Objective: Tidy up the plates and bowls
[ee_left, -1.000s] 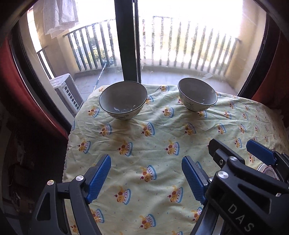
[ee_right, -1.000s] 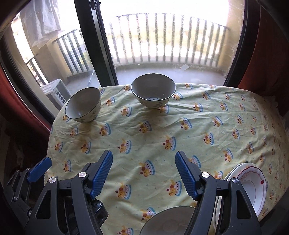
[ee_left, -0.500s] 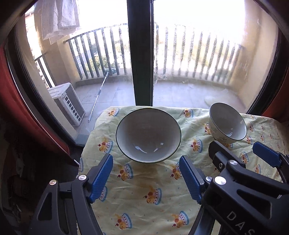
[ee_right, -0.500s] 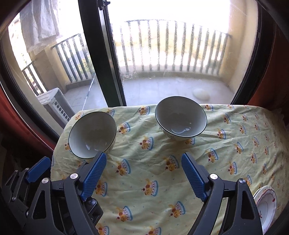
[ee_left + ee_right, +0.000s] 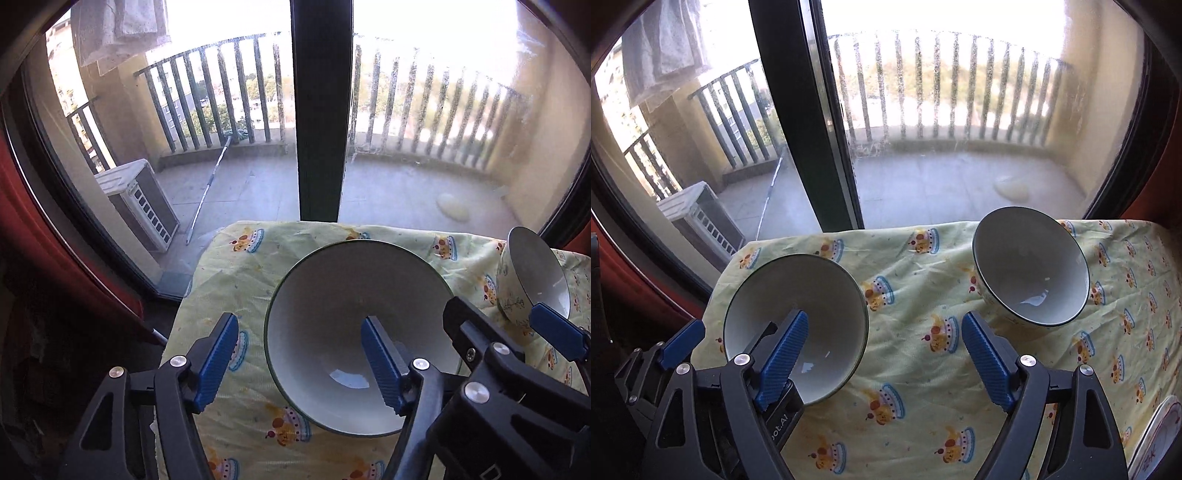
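Left gripper (image 5: 297,363) jaws closing, straddling white green-rimmed bowl (image 5: 360,317) rim, unclamped; right gripper (image 5: 882,363) apart over yellow tablecloth (image 5: 916,387); second bowl (image 5: 1030,266) near far edge; plate (image 5: 1156,435) only in right view

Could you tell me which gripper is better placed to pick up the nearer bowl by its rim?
Left: the left gripper is open astride the near bowl rim, one finger inside; the right gripper is over cloth.

Your worktop (image 5: 923,387) wears a yellow cloth (image 5: 236,280) printed with crowned figures. On it you see two white bowls, left bowl (image 5: 820,295) and right bowl (image 5: 1030,266), apart, and a red-trimmed plate (image 5: 1160,443) at the right edge.
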Tool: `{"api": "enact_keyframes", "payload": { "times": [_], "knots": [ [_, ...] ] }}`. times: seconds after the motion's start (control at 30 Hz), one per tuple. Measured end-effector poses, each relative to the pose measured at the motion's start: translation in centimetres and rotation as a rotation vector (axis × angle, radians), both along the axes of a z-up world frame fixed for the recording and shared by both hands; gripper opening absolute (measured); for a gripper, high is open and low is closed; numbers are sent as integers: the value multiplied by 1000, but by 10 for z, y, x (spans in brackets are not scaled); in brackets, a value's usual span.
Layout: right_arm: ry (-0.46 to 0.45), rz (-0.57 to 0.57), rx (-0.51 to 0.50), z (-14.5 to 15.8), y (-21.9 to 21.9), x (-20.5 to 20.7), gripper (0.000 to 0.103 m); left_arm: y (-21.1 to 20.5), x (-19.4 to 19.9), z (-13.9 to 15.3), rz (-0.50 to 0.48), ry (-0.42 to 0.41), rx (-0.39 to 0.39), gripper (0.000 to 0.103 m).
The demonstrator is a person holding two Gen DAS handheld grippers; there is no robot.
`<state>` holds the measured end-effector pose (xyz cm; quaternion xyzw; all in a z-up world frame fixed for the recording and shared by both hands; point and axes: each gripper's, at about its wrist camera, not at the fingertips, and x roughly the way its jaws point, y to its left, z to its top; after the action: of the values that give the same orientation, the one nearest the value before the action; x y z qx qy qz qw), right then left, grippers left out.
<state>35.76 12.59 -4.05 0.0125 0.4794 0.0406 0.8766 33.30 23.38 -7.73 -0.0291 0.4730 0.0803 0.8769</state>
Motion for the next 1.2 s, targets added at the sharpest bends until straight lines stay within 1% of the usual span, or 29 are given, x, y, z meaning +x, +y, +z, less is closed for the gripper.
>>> {"api": "enact_keyframes", "payload": {
  "times": [0.03, 0.07, 0.1, 0.17, 0.23, 0.27, 0.3, 0.33, 0.37, 0.43, 0.47, 0.5, 0.53, 0.83, 1.2],
  "knots": [
    [2, -6, -4, -3, 2, 4, 80, 0, 3, -4, 1, 4, -2, 67],
    [6, -8, -7, -6, 3, 7, 78, 2, 6, -7, 3, 12, -6, 66],
    [12, -10, -10, -10, 5, 11, 75, 3, 9, -10, 6, 18, -10, 62],
    [21, -6, -10, -17, 8, 18, 70, 6, 14, -16, 17, 27, -17, 59],
    [31, -2, -13, -23, 10, 24, 63, 10, 19, -21, 24, 34, -17, 51],
    [41, 1, -5, -26, 11, 27, 60, 11, 20, -23, 27, 37, -15, 50],
    [51, 5, 6, -29, 11, 30, 51, 11, 21, -25, 27, 42, -11, 46],
    [59, 7, 12, -32, 12, 32, 47, 10, 22, -26, 27, 44, -11, 41],
    [64, 6, 20, -35, 12, 33, 45, 10, 24, -28, 29, 50, -14, 40],
    [75, 10, 40, -40, 12, 35, 34, 12, 24, -31, 24, 59, -32, 30],
    [80, 15, 51, -41, 12, 35, 31, 12, 23, -31, 19, 63, -49, 28],
    [80, 25, 64, -41, 12, 36, 24, 12, 23, -30, 14, 62, -60, 24],
    [79, 29, 63, -39, 14, 35, 21, 12, 22, -30, 12, 61, -62, 24],
    [93, 39, 38, -33, 9, 26, 21, 4, 11, -26, 8, 79, -72, 24],
    [96, 30, 19, -21, -23, -3, 21, -26, -18, -13, -18, 78, -74, 24]
  ]
}}
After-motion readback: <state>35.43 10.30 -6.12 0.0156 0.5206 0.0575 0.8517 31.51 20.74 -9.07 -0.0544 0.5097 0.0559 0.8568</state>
